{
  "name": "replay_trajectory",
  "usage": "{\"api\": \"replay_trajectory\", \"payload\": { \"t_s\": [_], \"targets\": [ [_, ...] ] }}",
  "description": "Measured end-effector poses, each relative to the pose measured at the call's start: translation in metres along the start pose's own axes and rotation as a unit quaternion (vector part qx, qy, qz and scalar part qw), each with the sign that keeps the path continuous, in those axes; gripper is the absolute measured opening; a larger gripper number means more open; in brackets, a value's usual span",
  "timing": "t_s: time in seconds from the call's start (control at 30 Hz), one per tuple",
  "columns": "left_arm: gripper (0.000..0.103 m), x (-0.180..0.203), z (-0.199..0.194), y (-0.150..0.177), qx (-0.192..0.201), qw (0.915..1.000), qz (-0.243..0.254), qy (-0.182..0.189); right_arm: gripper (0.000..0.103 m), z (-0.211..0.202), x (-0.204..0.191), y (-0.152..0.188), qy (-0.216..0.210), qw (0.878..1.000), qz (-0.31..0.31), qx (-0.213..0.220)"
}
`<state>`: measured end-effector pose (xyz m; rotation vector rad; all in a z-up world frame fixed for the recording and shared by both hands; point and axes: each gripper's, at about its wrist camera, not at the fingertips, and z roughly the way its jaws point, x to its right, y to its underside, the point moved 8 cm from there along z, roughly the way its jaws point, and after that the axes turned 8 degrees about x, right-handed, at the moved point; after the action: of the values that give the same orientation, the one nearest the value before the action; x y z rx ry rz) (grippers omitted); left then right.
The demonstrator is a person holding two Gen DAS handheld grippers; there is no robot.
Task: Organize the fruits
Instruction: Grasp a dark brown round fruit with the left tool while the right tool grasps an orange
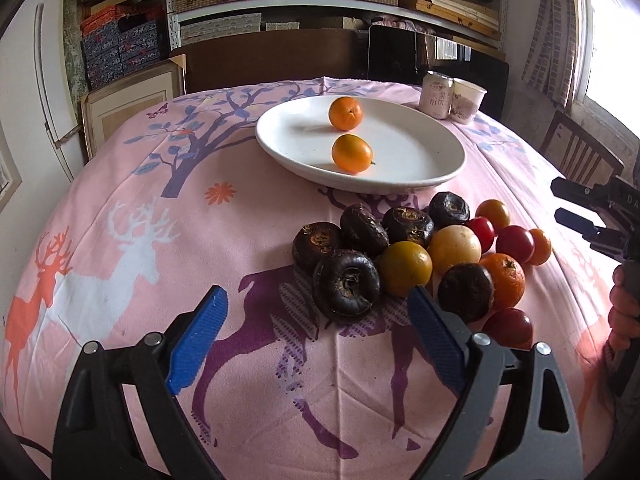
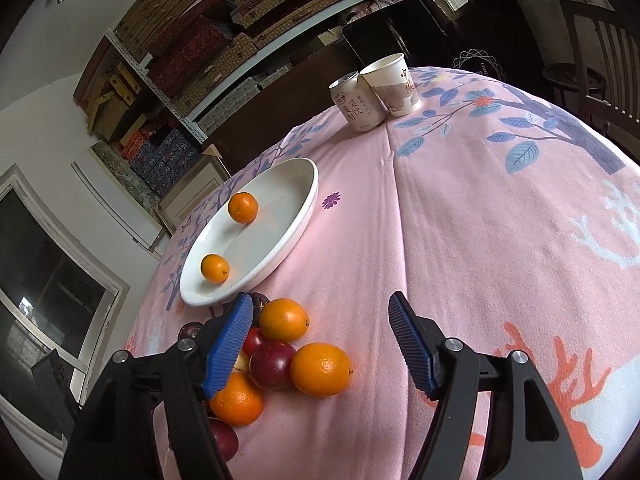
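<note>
The left hand-held gripper (image 1: 316,308) is open, with nothing between its blue pads; it hangs over the pink patterned cloth (image 1: 120,200) that covers the counter. The right hand-held gripper (image 2: 320,340) is also open and empty, above bare cloth just right of the fruit pile (image 1: 420,256). The pile lies on the cloth directly in front of the white plate (image 1: 420,148): dark brown round fruits on its left side, a yellow-green and a pale yellow fruit in the middle, small red and orange fruits on its right. Two small oranges sit apart on the plate, one (image 1: 346,113) near the far rim and one (image 1: 352,153) near the middle. A drink can (image 1: 436,95) and a paper cup (image 1: 468,100) stand touching behind the plate.
</note>
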<state>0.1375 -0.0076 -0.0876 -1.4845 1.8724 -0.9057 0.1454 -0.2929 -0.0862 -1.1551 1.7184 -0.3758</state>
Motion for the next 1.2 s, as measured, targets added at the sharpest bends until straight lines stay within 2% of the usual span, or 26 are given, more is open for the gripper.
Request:
{"api": "replay_trajectory", "payload": {
  "t_s": [0.13, 0.27, 0.33, 0.4, 0.43, 0.53, 0.67, 0.73, 0.9, 0.97, 1.07, 1.2],
  "targets": [
    [0.089, -0.005, 0.013, -0.002, -0.007, 0.9982, 0.025, -0.055, 0.073, 0.001, -0.001, 0.0, -0.002, 1.0, -0.002, -0.002],
    [0.097, -0.014, 0.018, -0.002, -0.018, 0.9986, 0.012, -0.049, 0.074, 0.002, -0.001, 0.001, -0.001, 1.0, -0.002, -0.004],
    [0.099, -0.026, 0.009, -0.002, -0.006, 0.9972, 0.005, -0.074, 0.074, 0.001, -0.001, 0.001, 0.0, 1.0, -0.002, -0.004],
    [0.098, -0.044, 0.006, 0.004, -0.015, 0.993, -0.004, -0.117, 0.074, 0.002, -0.001, 0.002, 0.0, 1.0, -0.001, -0.006],
    [0.098, -0.051, 0.007, 0.008, -0.026, 0.9926, -0.015, -0.117, 0.074, 0.001, -0.001, 0.003, 0.0, 1.0, -0.002, -0.007],
    [0.098, -0.051, 0.006, 0.009, -0.029, 0.9958, -0.049, -0.071, 0.074, 0.001, -0.002, 0.005, 0.001, 1.0, -0.008, -0.008],
    [0.098, -0.027, 0.001, 0.001, -0.006, 0.9991, -0.015, -0.04, 0.074, -0.001, -0.006, 0.008, 0.0, 1.0, -0.02, -0.01],
    [0.098, -0.013, 0.005, 0.0, -0.007, 0.9995, 0.007, -0.031, 0.074, -0.001, -0.008, 0.01, 0.001, 1.0, -0.026, -0.011],
    [0.099, -0.004, 0.026, -0.004, -0.021, 0.9964, 0.049, -0.066, 0.074, 0.001, -0.007, 0.012, 0.004, 0.999, -0.028, -0.015],
    [0.099, -0.011, 0.031, -0.004, -0.03, 0.9972, 0.035, -0.058, 0.074, 0.001, -0.006, 0.012, 0.004, 0.999, -0.028, -0.015],
    [0.099, -0.037, 0.022, 0.001, -0.03, 0.9951, 0.011, -0.093, 0.074, 0.001, -0.005, 0.012, 0.007, 1.0, -0.024, -0.014],
    [0.099, -0.062, 0.018, 0.014, -0.053, 0.9941, -0.05, -0.08, 0.074, 0.0, -0.005, 0.014, 0.004, 0.999, -0.027, -0.017]
  ]
}}
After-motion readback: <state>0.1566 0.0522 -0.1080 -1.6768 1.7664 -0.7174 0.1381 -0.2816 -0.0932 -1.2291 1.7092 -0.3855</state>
